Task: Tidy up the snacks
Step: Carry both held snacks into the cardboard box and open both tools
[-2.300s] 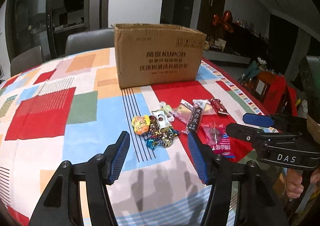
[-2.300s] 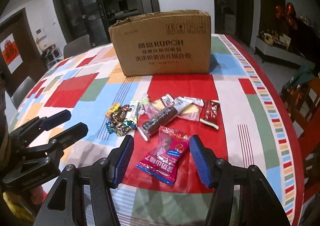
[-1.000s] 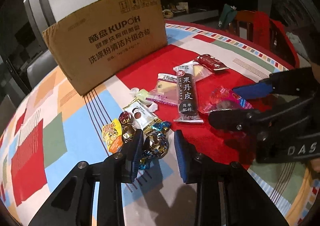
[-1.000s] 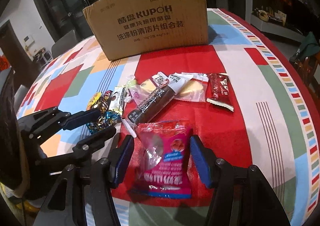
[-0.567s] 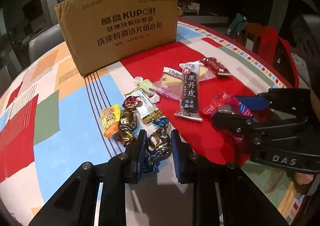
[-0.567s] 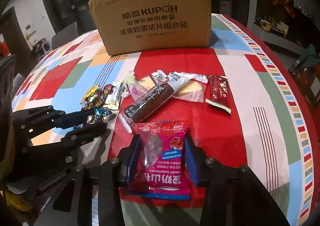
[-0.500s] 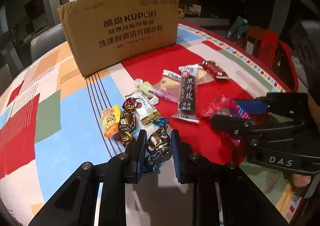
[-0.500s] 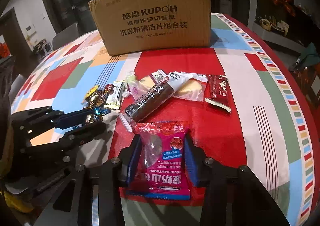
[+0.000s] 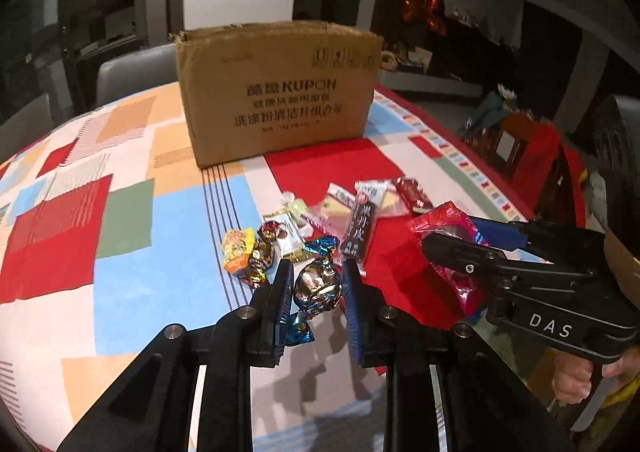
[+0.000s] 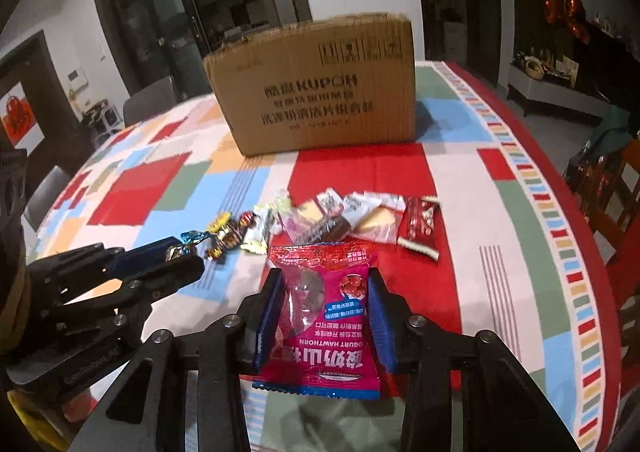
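Note:
My left gripper (image 9: 316, 284) is shut on a foil-wrapped candy (image 9: 317, 286) with blue twisted ends, held off the tablecloth. The right gripper (image 10: 324, 292) is shut on a pink hawthorn snack packet (image 10: 326, 316), also raised. In the left wrist view that packet (image 9: 444, 224) shows in the right gripper (image 9: 456, 240) at the right. In the right wrist view the left gripper (image 10: 176, 256) sits at the left with its candy (image 10: 176, 251). An open brown cardboard box (image 9: 280, 92) (image 10: 320, 92) stands behind. Loose snacks remain on the table: a dark bar (image 9: 360, 228), small candies (image 9: 248, 248), and a red bar (image 10: 420, 228).
The round table (image 9: 120, 232) wears a patchwork cloth of red, blue, green and orange. Grey chairs (image 9: 132, 68) stand behind it, and a red chair (image 9: 532, 152) stands at the right. A person's hand (image 9: 576, 380) holds the right gripper's handle.
Both grippers closed on their items, the left on the foil candy and the right on the pink packet, then rose from the table carrying them. The left gripper also rolled level.

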